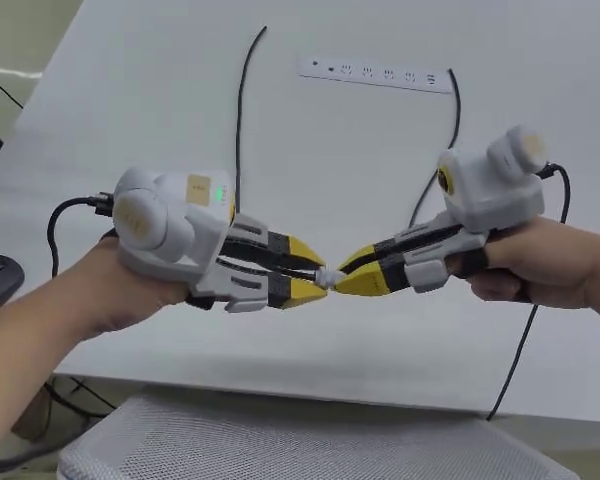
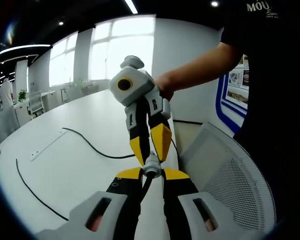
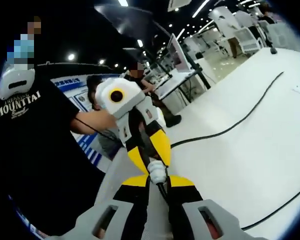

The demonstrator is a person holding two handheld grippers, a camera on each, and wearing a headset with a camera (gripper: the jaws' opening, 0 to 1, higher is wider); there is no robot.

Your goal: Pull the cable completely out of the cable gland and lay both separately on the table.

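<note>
Both grippers are up off the white table (image 1: 310,160), nose to nose in the lower middle of the head view. The left gripper (image 1: 318,276) comes in from the left of the frame and the right gripper (image 1: 340,280) from the right. Each has a smooth pale-grey plastic body, black arms and wedge-shaped yellow tips.

Right where the tips meet sits the cable gland (image 1: 329,278), a small whitish-grey piece, held in the air above the near edge of the table. In the left gripper view it shows end-on, a round ringed collar. The thin black cable (image 2: 146,186) drops out of it and runs down between that gripper's own jaws. Those jaws are drawn in around the cable and look to be pinching it, though the contact itself is hard to make out.

In the right gripper view the gland is a short pale cylinder with a black stub running back between that gripper's yellow tips. In the head view the right gripper's tips are pressed close together on the gland, so the cable is threaded through it and nothing is laid down yet.

Further back on the matte tabletop, at upper centre, a long white power strip (image 1: 375,75) lies flat, and a slim black cord (image 1: 242,110) snakes past it. A grey mesh chair back (image 1: 280,440) fills the bottom of the frame
</note>
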